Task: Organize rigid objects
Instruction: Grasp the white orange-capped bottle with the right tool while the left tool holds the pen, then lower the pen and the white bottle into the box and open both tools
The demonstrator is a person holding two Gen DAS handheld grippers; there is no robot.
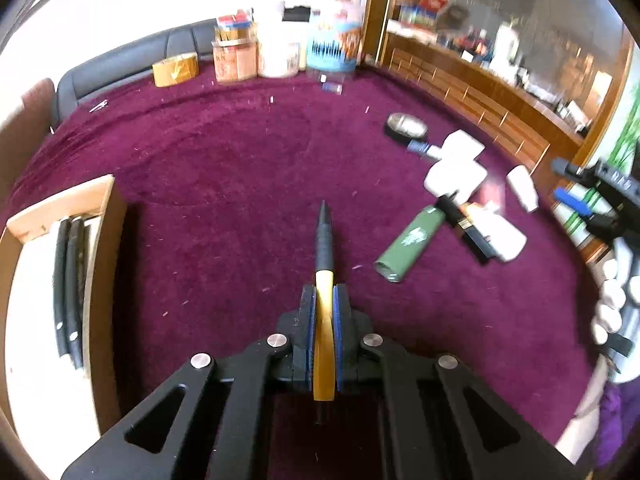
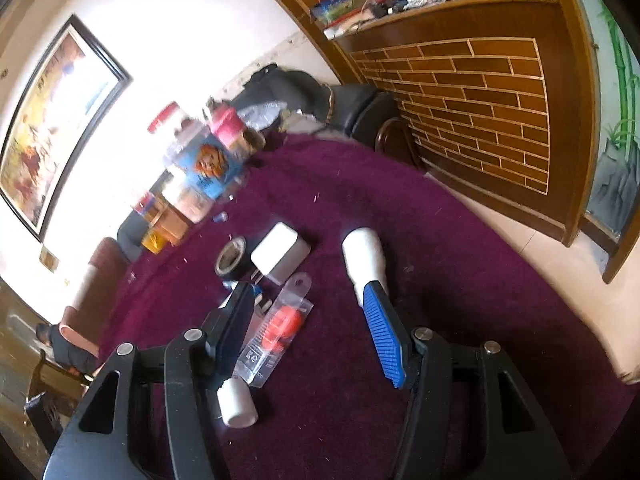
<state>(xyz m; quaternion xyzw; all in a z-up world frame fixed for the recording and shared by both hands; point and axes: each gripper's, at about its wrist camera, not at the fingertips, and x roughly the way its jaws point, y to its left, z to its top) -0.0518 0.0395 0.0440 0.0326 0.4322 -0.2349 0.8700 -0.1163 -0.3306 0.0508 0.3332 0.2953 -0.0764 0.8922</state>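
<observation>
My left gripper [image 1: 324, 292] is shut on a yellow pen [image 1: 323, 320] whose black tip points forward over the purple cloth. To its left stands an open wooden box [image 1: 105, 216] with black pens [image 1: 70, 288] lying inside. On the right lie a green lighter [image 1: 412, 244], white chargers [image 1: 456, 176] and a black tape roll [image 1: 406, 127]. My right gripper [image 2: 310, 312] hangs open above the cloth with nothing between its fingers. Below it are a clear packet with an orange piece [image 2: 280, 328], a white charger [image 2: 280, 258], a white cylinder [image 2: 366, 258] and a small white tube [image 2: 238, 404].
Jars and containers [image 1: 276, 48] and a tape roll [image 1: 176, 69] line the table's far edge. A wooden counter [image 2: 472, 92] with brick pattern runs along the right. The right gripper and a gloved hand [image 1: 612, 304] show at the right edge of the left wrist view.
</observation>
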